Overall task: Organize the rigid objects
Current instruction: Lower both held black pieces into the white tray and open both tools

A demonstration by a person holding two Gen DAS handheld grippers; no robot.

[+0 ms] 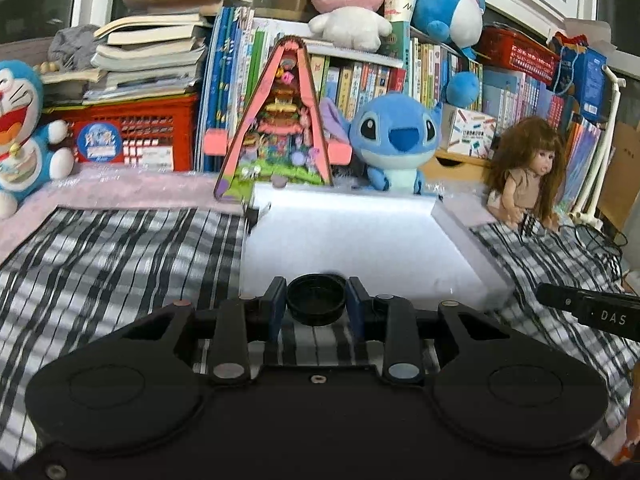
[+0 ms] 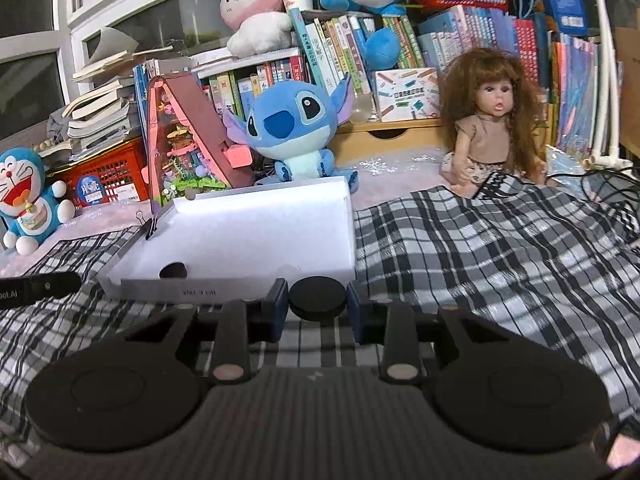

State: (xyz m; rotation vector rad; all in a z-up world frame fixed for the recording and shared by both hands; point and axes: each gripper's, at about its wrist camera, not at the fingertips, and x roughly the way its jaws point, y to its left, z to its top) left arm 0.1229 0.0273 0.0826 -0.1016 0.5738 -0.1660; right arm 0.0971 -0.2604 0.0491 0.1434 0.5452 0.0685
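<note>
Crowded bookshelf (image 2: 360, 40) under white-framed window (image 2: 80, 12), checked cloth (image 2: 500, 248) below.

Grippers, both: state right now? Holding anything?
Left gripper: shut on a black cap, open side up, near the white tray.
Right gripper: shut on a black disc, flat side up.

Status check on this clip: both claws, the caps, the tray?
Left claw shut on black cap, hollow side up. Right claw shut on black disc. White tray ahead; binder clip on its rim.
</note>
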